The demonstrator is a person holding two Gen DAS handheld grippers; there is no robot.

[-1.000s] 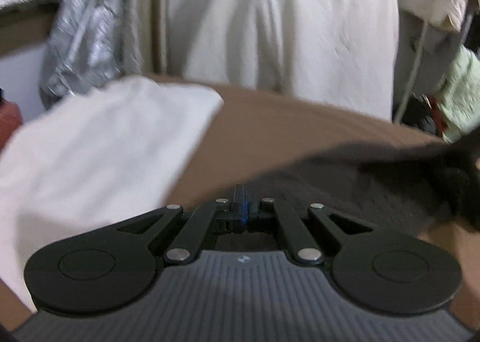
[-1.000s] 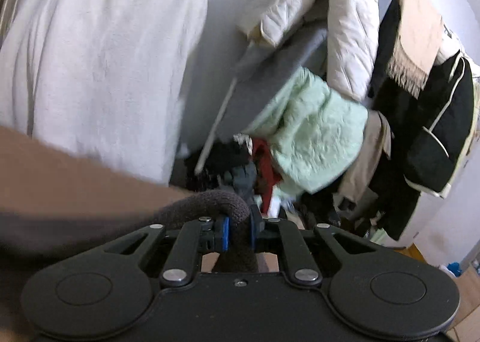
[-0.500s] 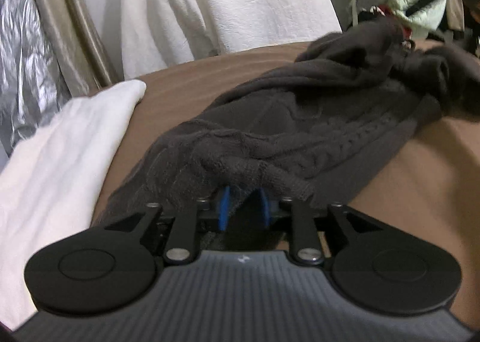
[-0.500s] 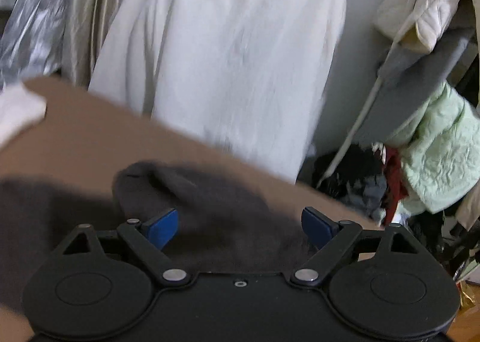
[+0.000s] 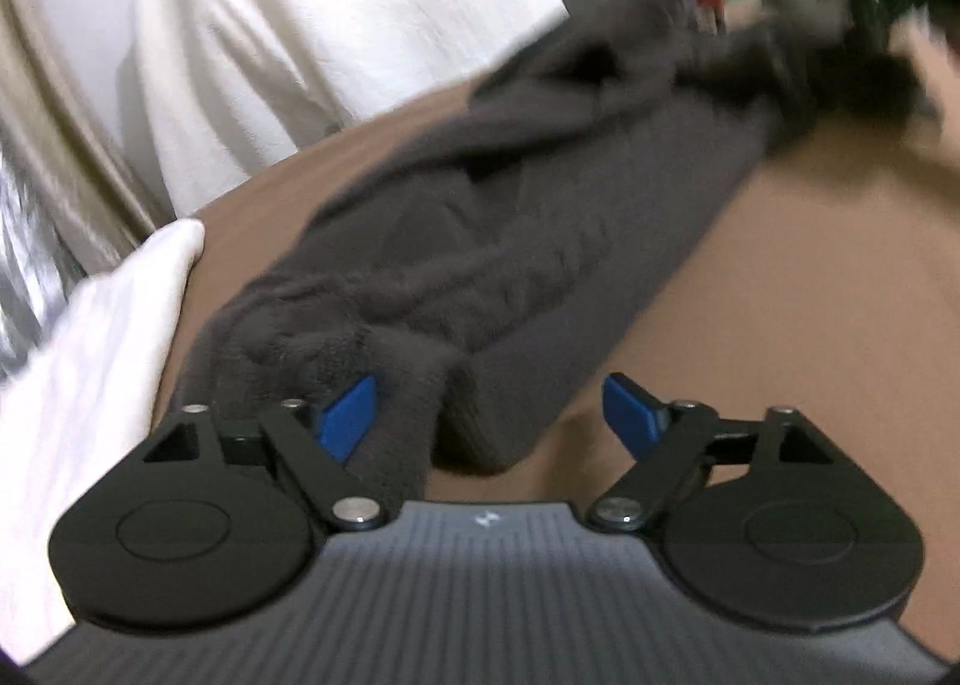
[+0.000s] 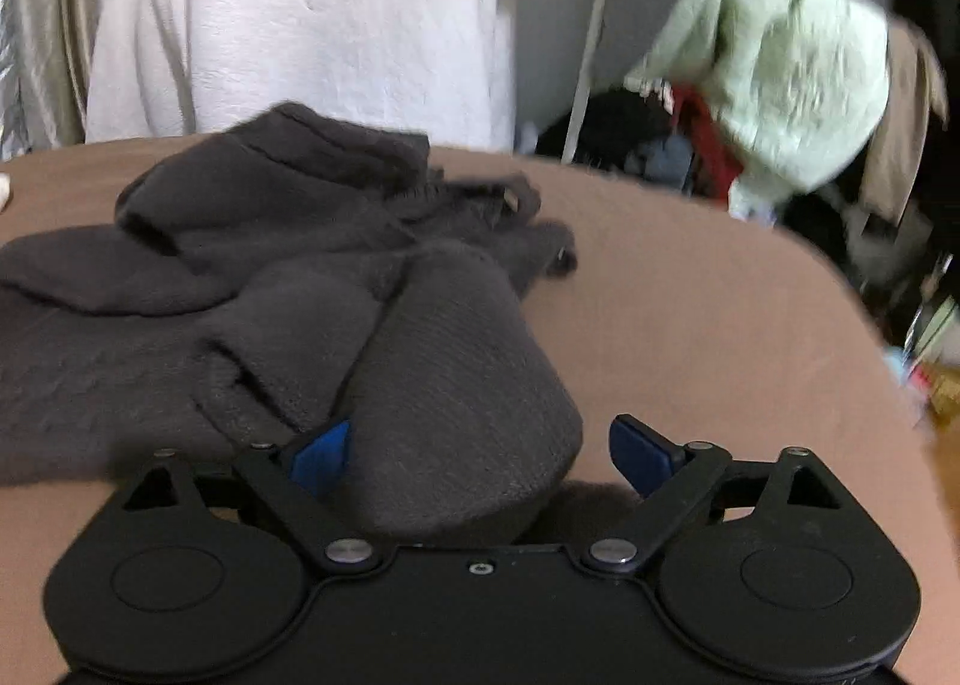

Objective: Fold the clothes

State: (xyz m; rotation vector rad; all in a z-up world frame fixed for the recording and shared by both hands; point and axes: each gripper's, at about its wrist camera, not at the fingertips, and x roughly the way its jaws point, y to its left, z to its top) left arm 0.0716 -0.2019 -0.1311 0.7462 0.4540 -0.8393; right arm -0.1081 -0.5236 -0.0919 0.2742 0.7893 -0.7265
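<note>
A dark grey knitted sweater (image 5: 528,217) lies rumpled across the brown surface (image 5: 810,277). In the left wrist view my left gripper (image 5: 489,415) has its jaws opening wide; a ribbed edge of the sweater lies loose between the blue pads (image 5: 348,415) and is not pinched. In the right wrist view the same sweater (image 6: 252,277) is heaped on the brown surface (image 6: 690,313). My right gripper (image 6: 480,451) is also opening, and a ribbed cuff of the sweater rests between its blue pads (image 6: 642,451), no pad pressing on it.
A white folded cloth (image 5: 90,361) lies at the left on the brown surface. Behind it hang a white sheet (image 6: 312,12) and beige curtains. A pale green jacket (image 6: 780,66) and dark clothes crowd the right, past the surface's far edge.
Both grippers went from shut on the sweater to wide open, letting it drop. Both hands came down, and the sweater now lies heaped on the brown surface.
</note>
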